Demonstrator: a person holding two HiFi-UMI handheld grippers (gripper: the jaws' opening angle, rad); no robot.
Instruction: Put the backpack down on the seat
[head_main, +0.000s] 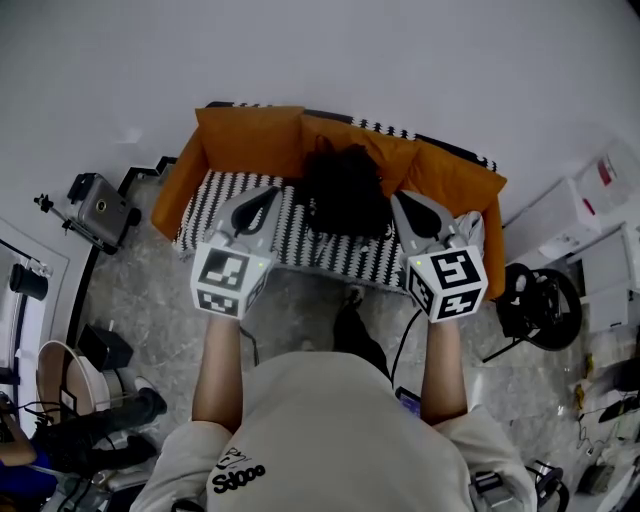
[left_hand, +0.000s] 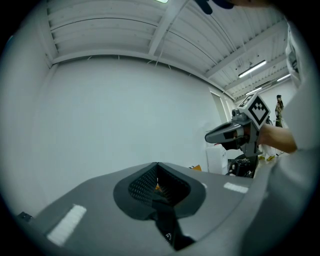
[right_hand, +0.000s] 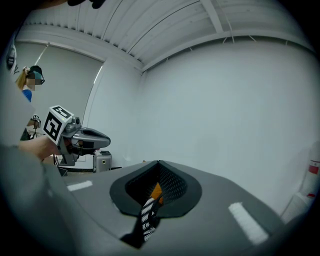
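A black backpack (head_main: 345, 190) rests on the black-and-white patterned seat (head_main: 330, 258) of a small sofa, leaning against the orange back cushions. My left gripper (head_main: 268, 193) hovers above the seat just left of the backpack, jaws shut. My right gripper (head_main: 405, 200) hovers just right of it, also shut. Neither touches the backpack as far as the head view shows. In the left gripper view the shut left gripper (left_hand: 157, 165) faces a white wall, with the right gripper (left_hand: 210, 136) off to the right. In the right gripper view the right gripper (right_hand: 159, 162) shows patterned fabric and orange through the slit below its tips.
Orange cushions (head_main: 250, 135) line the sofa's back and sides. A grey device (head_main: 100, 208) stands on the floor to the left, a round bin (head_main: 65, 385) nearer me. White boxes (head_main: 560, 215) and a black wheel-like object (head_main: 545, 300) sit to the right. A person (right_hand: 30, 85) stands far off.
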